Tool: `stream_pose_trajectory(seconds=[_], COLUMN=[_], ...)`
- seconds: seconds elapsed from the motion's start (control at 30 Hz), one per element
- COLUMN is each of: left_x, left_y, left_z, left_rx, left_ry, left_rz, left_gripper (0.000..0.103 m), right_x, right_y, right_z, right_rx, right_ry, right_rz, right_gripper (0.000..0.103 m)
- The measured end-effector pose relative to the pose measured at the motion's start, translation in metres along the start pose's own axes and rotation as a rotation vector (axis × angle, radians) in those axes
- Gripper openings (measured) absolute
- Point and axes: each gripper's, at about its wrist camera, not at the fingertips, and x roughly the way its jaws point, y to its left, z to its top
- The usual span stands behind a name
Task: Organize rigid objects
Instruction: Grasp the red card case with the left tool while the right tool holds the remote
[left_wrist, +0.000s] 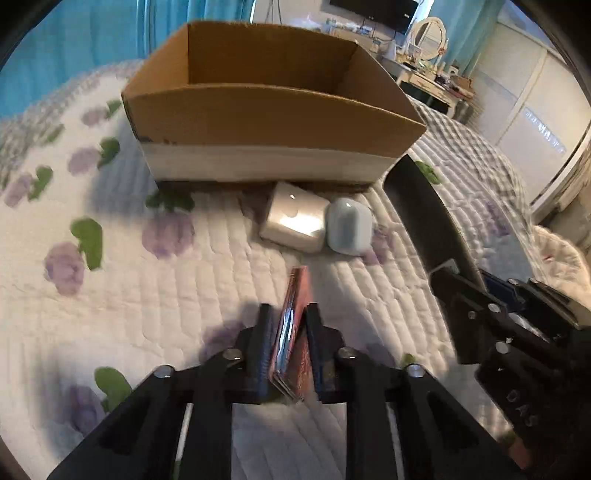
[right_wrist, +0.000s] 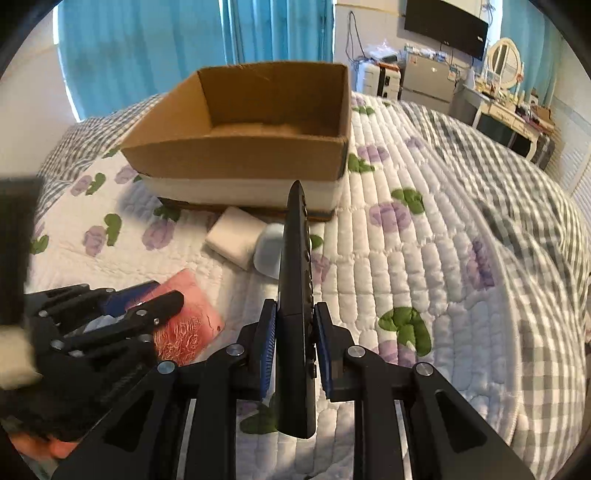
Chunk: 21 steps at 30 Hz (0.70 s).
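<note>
An open cardboard box (left_wrist: 273, 110) stands on the flowered quilt ahead; it also shows in the right wrist view (right_wrist: 236, 155). My left gripper (left_wrist: 288, 325) is shut on a thin red packet (left_wrist: 293, 317), held on edge above the quilt; the packet shows pink in the right wrist view (right_wrist: 184, 317). My right gripper (right_wrist: 294, 325) is shut on a black remote control (right_wrist: 295, 266) that points toward the box; the remote also shows in the left wrist view (left_wrist: 424, 210). A white box (left_wrist: 293, 218) and a pale blue case (left_wrist: 347, 225) lie side by side in front of the cardboard box.
The quilt (right_wrist: 424, 258) covers a bed. Blue curtains (right_wrist: 184, 44) hang behind the box. A dresser with a round mirror (right_wrist: 504, 59) and a wall TV (right_wrist: 443, 22) stand at the far right.
</note>
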Motion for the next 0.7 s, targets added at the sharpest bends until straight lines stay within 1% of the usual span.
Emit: stream_pose_trajectory(seconds=[0.03,0.07,0.2,0.23,0.3,0.37,0.43,0.53,0.63,0.7], left_x=[0.001,0.002,0.001,0.003,-0.002,-0.011,-0.018,-0.037,-0.056,-0.075], left_y=[-0.001,0.000,0.011,0.016,0.012,0.008,0.004,-0.002,-0.015,-0.016], left_z=[-0.002,-0.004,-0.008,-0.002,-0.005,-0.001,0.004,0.013,0.028,0.041], left_rx=[0.025,0.028,0.009,0.002,-0.004,0.003,0.021,0.044,0.086,0.104], left_ry=[0.001,0.001,0.008,0.008,-0.001,-0.029,-0.060,-0.103,-0.154,-0.191], left_rz=[0.011,0.009,-0.026,-0.028,-0.029,-0.029,-0.013,-0.020,0.021,0.026], left_gripper=[0.014,0.014,0.014,0.014,0.012,0.010,0.009,0.009,0.009,0.009], right_x=[-0.002,-0.003,-0.001,-0.001,-0.001,-0.002,-0.005,-0.011,-0.020,-0.032], right_y=[0.001,0.002,-0.003,-0.004,-0.005,-0.004,-0.003,-0.002,0.001,0.001], right_z=[0.000,0.000,-0.002,-0.002,-0.002,-0.002,-0.001,0.002,0.007,0.016], right_rx=[-0.004,-0.004,0.019,0.024,0.026,0.023,0.018,0.009,0.000,-0.010], right_ry=[-0.003,-0.004,0.002,0.003,0.001,-0.004,-0.017,-0.036,-0.057,-0.086], right_rz=[-0.003,-0.006,-0.010,-0.008,-0.009,-0.005,0.003,0.007,0.015,0.016], right_gripper=[0.019,0.019,0.019,0.019,0.019,0.019,0.019,0.019,0.019,0.019])
